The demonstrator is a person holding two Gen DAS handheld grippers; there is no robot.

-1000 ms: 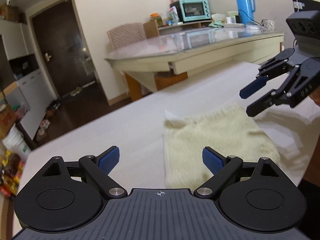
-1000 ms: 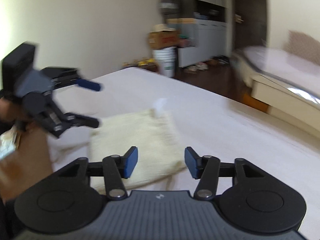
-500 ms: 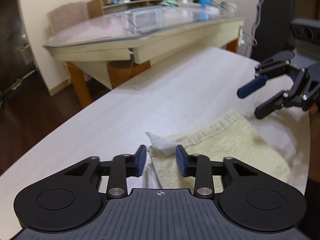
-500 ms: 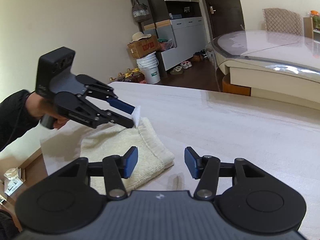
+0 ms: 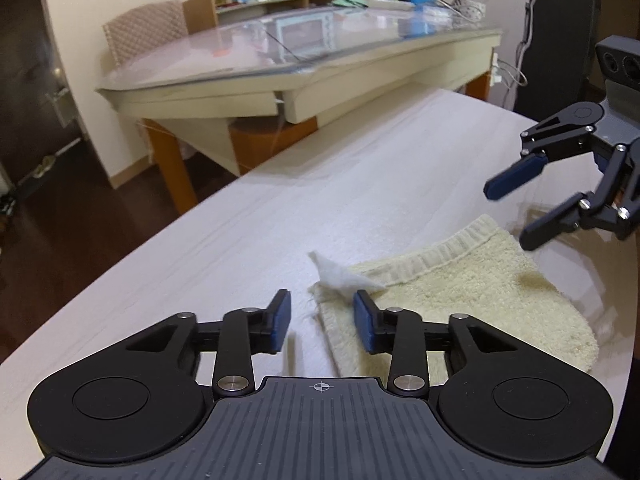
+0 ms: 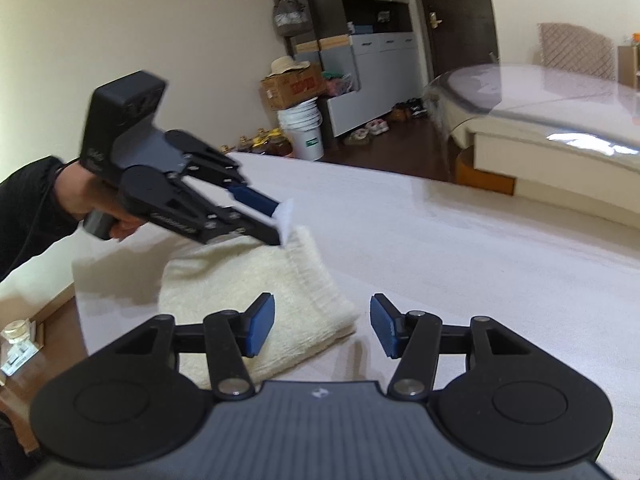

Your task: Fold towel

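A cream towel (image 5: 460,292) lies folded on the pale table (image 5: 320,200), with a white tag (image 5: 340,278) at its near corner. My left gripper (image 5: 322,322) is open, its fingers on either side of that tagged corner, low over the table. In the right wrist view the left gripper (image 6: 276,220) sits at the towel's far corner by the tag (image 6: 286,216). My right gripper (image 6: 322,326) is open and empty, over the near corner of the towel (image 6: 248,292). It also shows in the left wrist view (image 5: 516,208), above the towel's far edge.
A glass-topped table (image 5: 320,52) stands beyond the work table with a chair (image 5: 144,36). The table's edge runs close on the towel's side (image 6: 78,300). Buckets and boxes (image 6: 300,120) stand by the far wall.
My left gripper moved in to the towel's tagged corner and narrowed from wide open, then opened slightly. My right gripper shifted a little above the towel's other end.
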